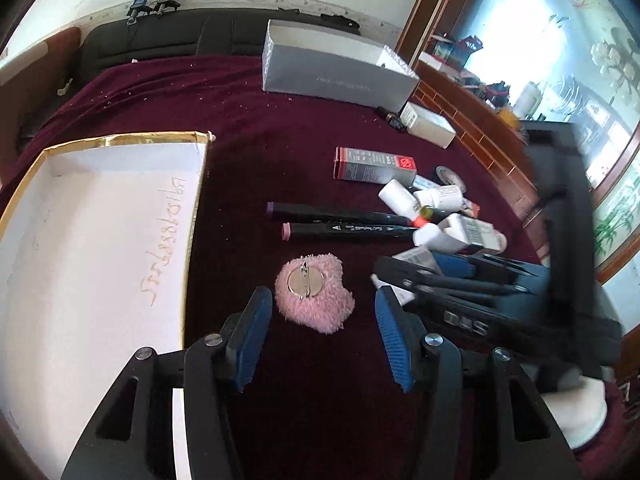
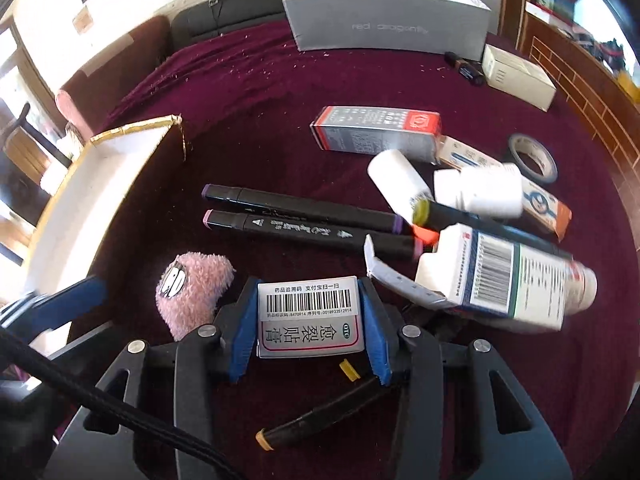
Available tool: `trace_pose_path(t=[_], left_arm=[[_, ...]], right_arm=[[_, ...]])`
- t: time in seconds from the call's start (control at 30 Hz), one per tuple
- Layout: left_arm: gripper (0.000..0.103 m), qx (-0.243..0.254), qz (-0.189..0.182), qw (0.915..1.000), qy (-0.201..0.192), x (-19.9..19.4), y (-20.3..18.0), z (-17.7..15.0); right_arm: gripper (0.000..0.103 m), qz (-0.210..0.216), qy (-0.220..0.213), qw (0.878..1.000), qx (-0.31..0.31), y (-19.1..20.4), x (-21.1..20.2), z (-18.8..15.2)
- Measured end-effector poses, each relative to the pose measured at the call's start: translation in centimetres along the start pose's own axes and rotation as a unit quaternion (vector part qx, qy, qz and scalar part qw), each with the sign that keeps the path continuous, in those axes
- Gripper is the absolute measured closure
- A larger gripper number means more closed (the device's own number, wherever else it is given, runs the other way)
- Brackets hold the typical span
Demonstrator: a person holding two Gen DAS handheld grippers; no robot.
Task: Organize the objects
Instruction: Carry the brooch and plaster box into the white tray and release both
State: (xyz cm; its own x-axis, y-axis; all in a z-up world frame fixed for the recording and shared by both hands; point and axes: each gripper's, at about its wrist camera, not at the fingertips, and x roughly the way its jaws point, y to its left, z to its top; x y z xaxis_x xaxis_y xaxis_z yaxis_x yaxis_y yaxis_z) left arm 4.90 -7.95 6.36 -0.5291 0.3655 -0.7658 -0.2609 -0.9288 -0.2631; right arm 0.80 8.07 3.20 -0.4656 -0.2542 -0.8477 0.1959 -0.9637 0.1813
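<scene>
My right gripper (image 2: pixel 308 320) is shut on a small white plaster box (image 2: pixel 308 316) with a barcode, held just above the maroon cloth; the gripper also shows in the left wrist view (image 1: pixel 460 276). My left gripper (image 1: pixel 320 320) is open and empty, its jaws either side of a pink fluffy badge (image 1: pixel 316 300), which lies face down with its pin up. The badge also shows in the right wrist view (image 2: pixel 192 288). Two black markers (image 1: pixel 340 220) lie beyond it. A pile of medicine boxes and white bottles (image 2: pixel 480 240) lies to the right.
A shallow white box with gold rim (image 1: pixel 100 240) lies at the left. A grey box (image 2: pixel 384 20) stands at the back, a small white box (image 2: pixel 516 74) next to it. A tape roll (image 2: pixel 532 156) lies far right. A yellow-tipped marker (image 2: pixel 316 412) lies under my right gripper.
</scene>
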Motion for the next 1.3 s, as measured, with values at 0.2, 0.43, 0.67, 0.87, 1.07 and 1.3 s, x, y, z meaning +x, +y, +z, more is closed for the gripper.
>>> trace_pose_path(t=[0.2,0.43,0.67,0.87,1.07,1.3], left_arm=[[0.058,-0.001,0.022,0.9992,0.033,3.9,-0.1,0.6],[0.072,-0.008,0.042,0.9985,0.033,5.1,-0.2,0.4],[0.075,-0.029,0.010,0.9995,-0.004,1.0,0.6,-0.4],[0.075,-0.051,-0.007,0.9976,-0.046,-4.9,3.2,0.5],[0.075,-0.088,0.025,0.9926,-0.079,-9.7,8.7,3.1],[0.075,-0.131,0.068,0.9876,-0.054,-6.7,15.4,5.8]], right_arm=[[0.058,0.034,-0.007,0.999,0.032,-1.6,-0.7,-0.6],[0.057,0.046,-0.003,0.998,0.048,-2.6,0.0,-0.8],[0.058,0.021,-0.015,0.999,0.031,-2.0,-0.1,-1.2],[0.058,0.044,-0.037,0.998,0.025,-0.6,-2.9,-0.7],[0.057,0.134,-0.050,0.990,-0.001,4.2,-6.4,3.3],[0.057,0.156,-0.018,0.986,-0.048,12.2,-3.1,8.3]])
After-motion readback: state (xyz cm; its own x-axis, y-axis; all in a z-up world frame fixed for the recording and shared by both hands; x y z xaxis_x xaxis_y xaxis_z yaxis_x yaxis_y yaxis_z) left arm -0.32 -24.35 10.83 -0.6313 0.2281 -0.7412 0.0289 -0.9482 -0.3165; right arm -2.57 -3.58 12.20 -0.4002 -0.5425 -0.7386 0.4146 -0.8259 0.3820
